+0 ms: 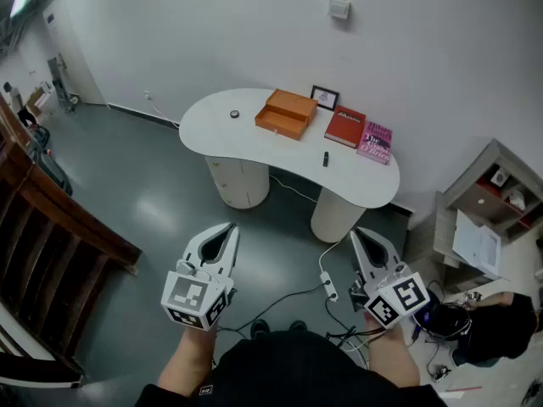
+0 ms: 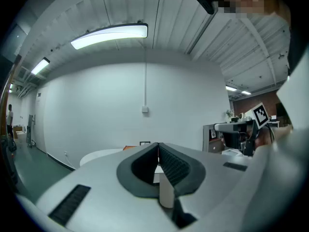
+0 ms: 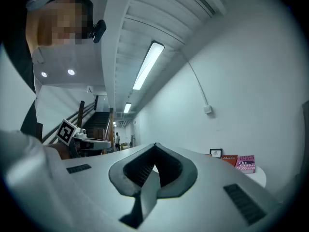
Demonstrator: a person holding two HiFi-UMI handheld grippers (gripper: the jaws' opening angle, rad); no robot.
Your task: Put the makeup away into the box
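Nearest the body, the white left gripper [image 1: 227,229] and the white right gripper [image 1: 357,235] are held about level. Each has its jaws pressed together with nothing between them. Just beyond, a white power strip [image 1: 328,288] and dark cables are spread over the grey floor. Well beyond, on the white curved table [image 1: 204,134], a small dark stick of makeup [image 1: 325,158] lies near the front edge. A small round dark compact [image 1: 234,114] lies left of the open orange box [image 1: 286,113]; neither has been put in. A red book [image 1: 345,126], a pink book [image 1: 376,142] and a small framed picture [image 1: 324,97] are seen further back. The cables could be caught underfoot on the approach. The stick could be rolled off the edge if nudged by unopened jaws.
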